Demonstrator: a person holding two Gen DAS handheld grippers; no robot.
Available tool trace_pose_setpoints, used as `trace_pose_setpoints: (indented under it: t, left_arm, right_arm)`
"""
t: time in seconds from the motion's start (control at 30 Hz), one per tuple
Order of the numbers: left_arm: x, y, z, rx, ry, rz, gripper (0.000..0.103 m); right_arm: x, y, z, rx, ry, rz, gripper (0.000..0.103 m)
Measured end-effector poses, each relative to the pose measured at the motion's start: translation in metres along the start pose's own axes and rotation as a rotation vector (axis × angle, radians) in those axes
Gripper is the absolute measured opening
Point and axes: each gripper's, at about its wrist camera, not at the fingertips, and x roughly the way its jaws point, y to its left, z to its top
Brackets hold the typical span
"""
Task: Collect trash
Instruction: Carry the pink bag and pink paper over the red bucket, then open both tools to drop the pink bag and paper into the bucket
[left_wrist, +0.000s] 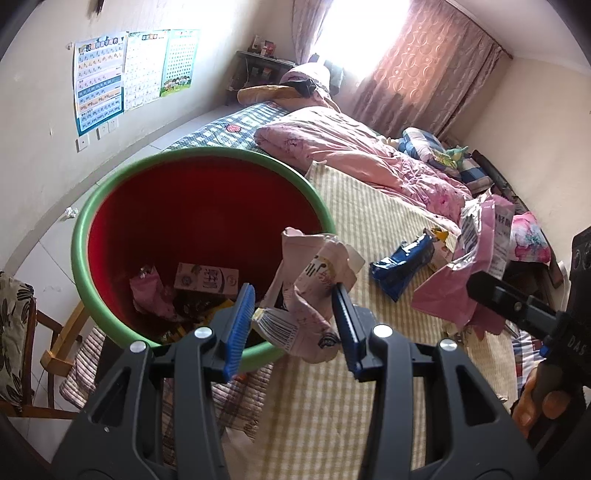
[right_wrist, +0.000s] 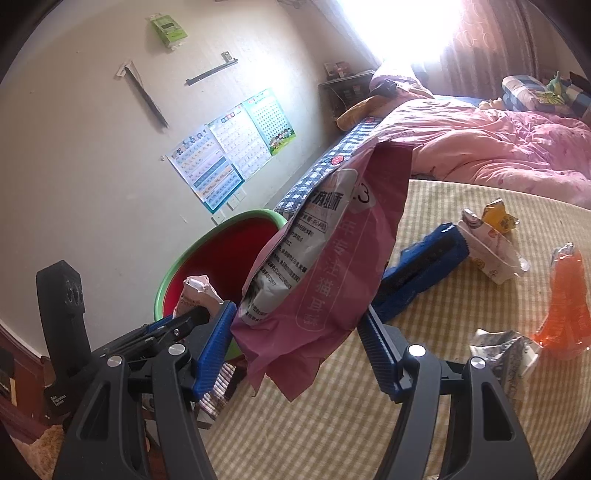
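Two grippers are seen above a bed (left_wrist: 369, 369) covered by a yellow-striped sheet, with a pink quilt (left_wrist: 354, 147) heaped toward its far edge. A basin (left_wrist: 92, 206), green outside and red inside, is set against the bed's left edge, and a milk carton (left_wrist: 206, 278) with other wrappers is seen at its bottom. A large pink bag (right_wrist: 332, 266) is clamped in the right gripper (right_wrist: 295, 347), whose jaws are held fairly wide with the pads pressed on the bag's lower part; the bag is held over the sheet near the basin's edge. A crumpled pale pink packet (left_wrist: 314, 291) is pinched in the left gripper (left_wrist: 295, 317), the jaws being drawn in to a moderate gap around it, and it is held at the basin's near rim. A blue wrapper (right_wrist: 421, 273) is left on the sheet, near the bed's middle. An orange wrapper (right_wrist: 565, 302) is seen toward the right edge, a white pouch (right_wrist: 491, 251) and a small yellow piece (right_wrist: 498, 218) between them, and a crumpled printed wrapper (right_wrist: 506, 350) nearer
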Motion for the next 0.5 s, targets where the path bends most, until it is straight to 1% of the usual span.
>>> trace_pose_setpoints:
  t: [0.5]
  left_arm:
    - [0.007, 0.041, 0.014, -0.021, 0.009, 0.011, 0.042]
  right_arm:
    - [0.029, 0.028, 0.004, -0.006, 0.013, -0.019, 0.065]
